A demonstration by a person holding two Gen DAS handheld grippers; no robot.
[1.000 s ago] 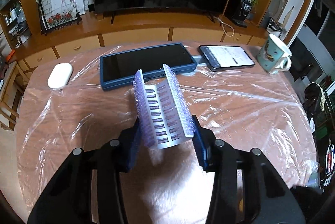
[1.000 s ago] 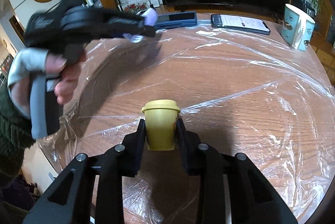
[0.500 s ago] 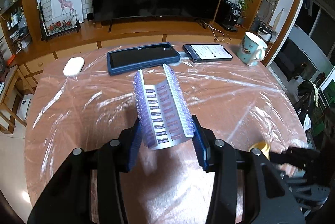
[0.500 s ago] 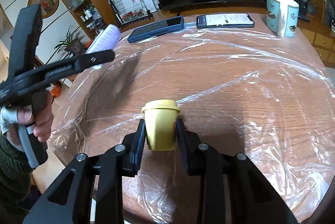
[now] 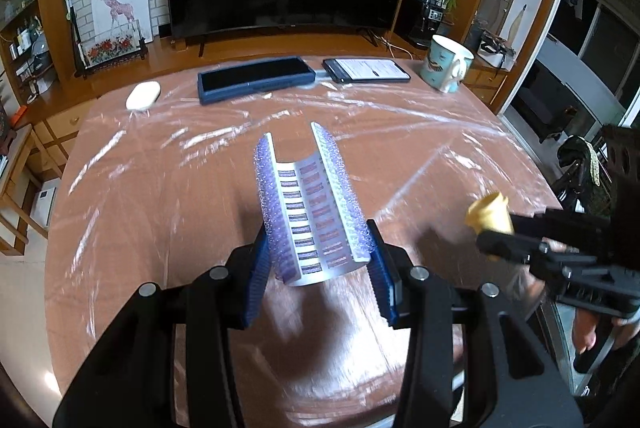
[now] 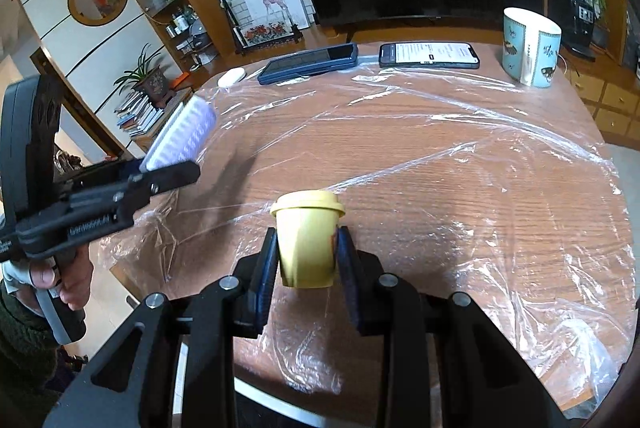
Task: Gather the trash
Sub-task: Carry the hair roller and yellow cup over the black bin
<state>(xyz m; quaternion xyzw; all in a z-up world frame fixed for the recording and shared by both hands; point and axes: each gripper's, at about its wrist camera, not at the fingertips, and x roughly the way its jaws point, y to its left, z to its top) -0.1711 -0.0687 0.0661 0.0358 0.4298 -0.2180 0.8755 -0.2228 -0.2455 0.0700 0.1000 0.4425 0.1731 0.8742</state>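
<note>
My left gripper [image 5: 318, 266] is shut on a bent silver blister pack [image 5: 312, 212] with purple bubbled edges, held above the near part of the table. It also shows at the left of the right wrist view [image 6: 180, 140]. My right gripper [image 6: 308, 260] is shut on a small yellow cup with a lid [image 6: 307, 236], held above the near table edge. The cup and right gripper show at the right in the left wrist view [image 5: 490, 218].
The round wooden table [image 5: 168, 212] is covered in clear plastic wrap [image 6: 480, 156]. At its far side lie a white mouse [image 5: 143, 96], a blue-cased tablet [image 5: 256, 78], a lit phone [image 5: 366, 70] and a teal mug [image 5: 446, 68]. A TV stands behind.
Both grippers have drawn back toward the near table edge and risen, each keeping its object. The right gripper with the cup has come further into the left wrist view.
</note>
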